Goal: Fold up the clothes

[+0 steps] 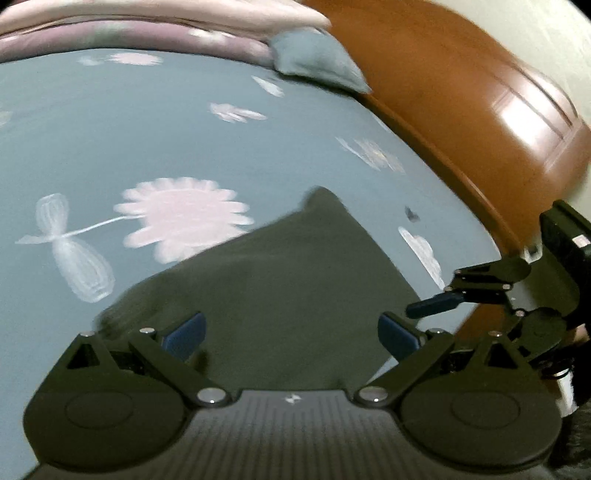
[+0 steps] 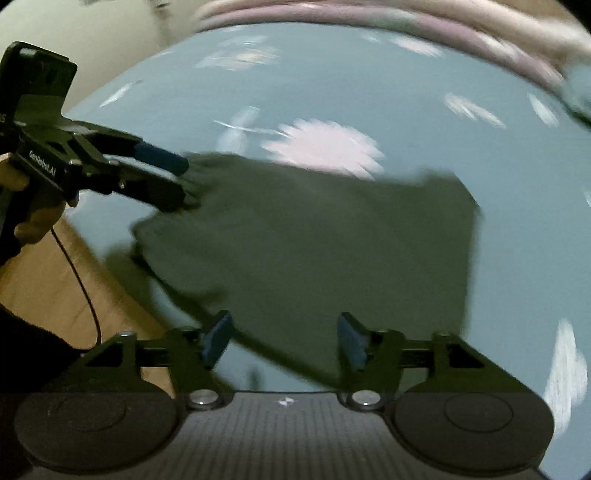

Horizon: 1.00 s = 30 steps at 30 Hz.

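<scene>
Both the left tongs (image 1: 291, 332) and the right tongs (image 2: 284, 339) hang spread wide with nothing between them, poised above the dark green garment (image 2: 314, 236) lying flat on the flowered bed (image 1: 147, 129) just ahead, apparently to pinch its near edge.

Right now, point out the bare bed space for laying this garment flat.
Open sheet lies between the dark garment and the piled bedding at the far edge. The near corner is crowded: both grippers, left gripper and right gripper, sit over the garment.
</scene>
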Available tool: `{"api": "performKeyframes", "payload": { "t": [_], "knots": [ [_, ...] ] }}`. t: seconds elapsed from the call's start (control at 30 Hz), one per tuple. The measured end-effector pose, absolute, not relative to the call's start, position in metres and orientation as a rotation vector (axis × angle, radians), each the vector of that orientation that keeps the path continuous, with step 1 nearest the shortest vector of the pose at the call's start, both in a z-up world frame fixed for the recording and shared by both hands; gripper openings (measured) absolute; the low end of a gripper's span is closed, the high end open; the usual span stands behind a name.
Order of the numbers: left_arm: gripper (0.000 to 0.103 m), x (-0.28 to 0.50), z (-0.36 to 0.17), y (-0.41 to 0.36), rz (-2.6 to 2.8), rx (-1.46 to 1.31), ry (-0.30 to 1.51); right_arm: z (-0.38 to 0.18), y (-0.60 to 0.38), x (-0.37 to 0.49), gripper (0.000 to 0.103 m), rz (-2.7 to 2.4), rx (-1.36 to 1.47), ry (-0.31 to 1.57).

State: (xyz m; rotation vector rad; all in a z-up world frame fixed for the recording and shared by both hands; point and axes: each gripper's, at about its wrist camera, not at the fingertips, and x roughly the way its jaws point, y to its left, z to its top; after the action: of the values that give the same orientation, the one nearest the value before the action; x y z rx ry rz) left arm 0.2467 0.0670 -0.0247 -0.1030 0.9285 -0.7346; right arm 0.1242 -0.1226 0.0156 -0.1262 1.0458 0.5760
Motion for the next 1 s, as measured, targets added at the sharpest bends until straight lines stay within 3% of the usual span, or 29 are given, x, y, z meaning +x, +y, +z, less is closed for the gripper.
{"api": "performKeyframes", "payload": {
  "t": [0.2,0.37,0.5,0.63,0.8,0.87,1.0],
  "knots": [
    [0.099,0.265,-0.062,0.053,-0.668,-0.058,1.027,0.000,-0.175,0.096,0.073,0.455,0.049,1.038],
    [0.099,0.255,-0.059,0.070,-0.581,-0.121,1.033,-0.007,-0.200,0.099,0.074,0.457,0.069,0.976],
    [0.099,0.243,-0.046,0.052,-0.465,-0.049,1.008,-0.013,-0.203,0.127,0.087,0.587,0.124,0.892],
    [0.099,0.231,-0.049,0.045,-0.389,-0.031,1.000,-0.041,-0.204,0.143,0.087,0.632,0.126,0.940],
    [0.099,0.219,-0.052,0.038,-0.379,-0.010,0.968,-0.029,-0.233,0.124,0.089,0.673,0.155,0.868],
    [0.099,0.215,-0.051,0.031,-0.395,-0.003,0.939,-0.025,-0.243,0.115,0.103,0.626,0.114,0.830],
    [0.099,0.205,-0.048,0.017,-0.429,0.010,0.882,-0.032,-0.239,0.090,0.103,0.462,-0.084,0.740]
  ]
}}
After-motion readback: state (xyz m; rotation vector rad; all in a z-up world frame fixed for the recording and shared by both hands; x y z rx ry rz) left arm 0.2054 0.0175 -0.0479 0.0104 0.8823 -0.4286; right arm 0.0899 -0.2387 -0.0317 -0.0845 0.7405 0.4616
